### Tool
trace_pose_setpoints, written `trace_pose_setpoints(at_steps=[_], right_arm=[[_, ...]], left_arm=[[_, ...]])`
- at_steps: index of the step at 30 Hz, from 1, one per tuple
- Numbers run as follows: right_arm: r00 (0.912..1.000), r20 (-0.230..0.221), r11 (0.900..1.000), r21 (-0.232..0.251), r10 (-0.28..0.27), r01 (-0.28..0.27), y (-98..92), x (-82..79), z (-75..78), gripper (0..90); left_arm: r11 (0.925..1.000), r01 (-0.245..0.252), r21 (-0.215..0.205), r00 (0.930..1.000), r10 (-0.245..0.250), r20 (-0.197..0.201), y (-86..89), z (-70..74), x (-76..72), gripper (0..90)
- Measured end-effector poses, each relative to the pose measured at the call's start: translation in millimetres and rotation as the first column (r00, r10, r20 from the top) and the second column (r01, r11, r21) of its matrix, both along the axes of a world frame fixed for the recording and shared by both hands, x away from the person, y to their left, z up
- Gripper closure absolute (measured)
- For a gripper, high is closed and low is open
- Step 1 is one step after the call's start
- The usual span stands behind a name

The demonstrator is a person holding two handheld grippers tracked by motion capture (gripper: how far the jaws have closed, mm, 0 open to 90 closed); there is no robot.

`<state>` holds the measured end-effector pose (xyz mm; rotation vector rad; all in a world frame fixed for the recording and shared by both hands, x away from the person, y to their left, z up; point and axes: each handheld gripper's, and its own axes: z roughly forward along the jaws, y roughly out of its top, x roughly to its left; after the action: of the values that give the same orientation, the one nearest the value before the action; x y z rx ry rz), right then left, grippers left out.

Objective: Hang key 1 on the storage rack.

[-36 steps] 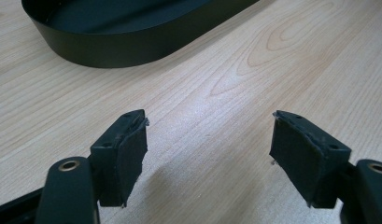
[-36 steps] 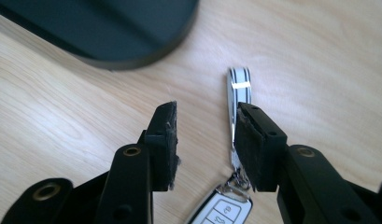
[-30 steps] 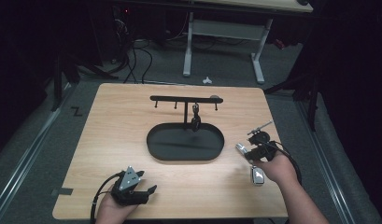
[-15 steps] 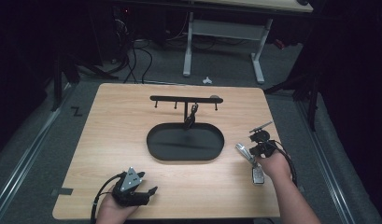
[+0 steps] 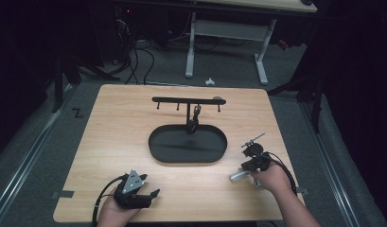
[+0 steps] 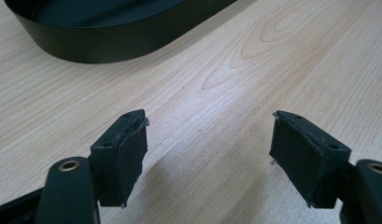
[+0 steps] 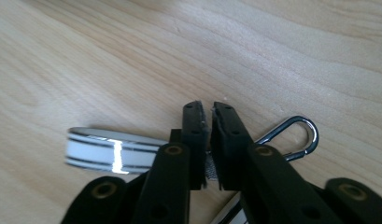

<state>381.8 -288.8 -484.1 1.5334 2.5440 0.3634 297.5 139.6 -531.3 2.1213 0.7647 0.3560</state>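
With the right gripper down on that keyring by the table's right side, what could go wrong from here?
The right gripper pinches only a thin strip between its nearly shut jaws, so the silver carabiner clip and white, silver-striped cylinder may slip free when lifted. The dangling parts could also snag the black oval tray or the black hook rack.
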Motion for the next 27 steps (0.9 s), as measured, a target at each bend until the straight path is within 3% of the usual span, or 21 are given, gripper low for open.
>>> trace_pose_setpoints(at_steps=[4,7,8,9,13,15,21,22,23,25,27], right_arm=[[0.9986,0.042,0.999,-0.004,-0.033,0.033,-3.0,-3.4,13.2,70.7],[0.9961,0.047,0.997,-0.013,-0.075,0.075,-6.6,-1.8,15.7,64.2],[0.9922,0.056,0.993,-0.023,-0.112,0.113,-9.9,-0.1,14.8,55.3],[0.9888,0.059,0.990,-0.024,-0.137,0.139,-11.4,0.6,13.6,54.7],[0.9802,0.048,0.981,-0.017,-0.192,0.193,-15.3,2.0,8.7,51.2],[0.9772,0.017,0.977,-0.016,-0.212,0.212,-16.7,3.2,0.8,47.8],[0.9701,-0.017,0.970,-0.014,-0.242,0.242,-21.3,5.2,-6.4,53.9],[0.9708,-0.023,0.971,-0.025,-0.239,0.238,-21.7,4.2,-6.3,60.8],[0.9708,-0.023,0.971,-0.025,-0.239,0.238,-21.7,4.2,-6.3,60.8],[0.9779,-0.020,0.978,-0.026,-0.208,0.208,-20.5,2.7,-6.2,69.7],[0.9796,-0.022,0.979,-0.034,-0.200,0.199,-20.0,2.6,-5.6,70.2]], left_arm=[[1.0000,-0.001,-0.001,1.0000,0.001,0.001,-0.6,-0.2,-0.1,27.4],[1.0000,0.000,0.001,1.0000,0.000,0.002,0.4,0.3,0.3,27.5],[1.0000,-0.001,0.001,1.0000,0.001,0.002,0.9,0.4,0.4,27.5],[1.0000,-0.003,-0.003,1.0000,0.003,0.001,1.8,0.7,0.5,27.4],[1.0000,-0.003,-0.004,1.0000,0.003,0.003,2.4,0.9,0.8,27.5],[1.0000,0.000,-0.004,1.0000,0.000,0.002,2.0,0.5,1.0,27.4],[1.0000,-0.001,0.000,1.0000,0.001,0.004,2.1,0.6,1.3,27.5],[1.0000,0.000,0.001,1.0000,0.000,0.002,2.0,0.5,1.4,27.5],[1.0000,0.000,0.001,1.0000,0.000,0.002,2.0,0.5,1.4,27.4],[1.0000,0.003,0.005,1.0000,-0.003,0.002,1.1,0.1,1.2,27.4],[1.0000,0.004,0.006,1.0000,-0.004,0.002,0.9,0.0,1.2,27.4]])
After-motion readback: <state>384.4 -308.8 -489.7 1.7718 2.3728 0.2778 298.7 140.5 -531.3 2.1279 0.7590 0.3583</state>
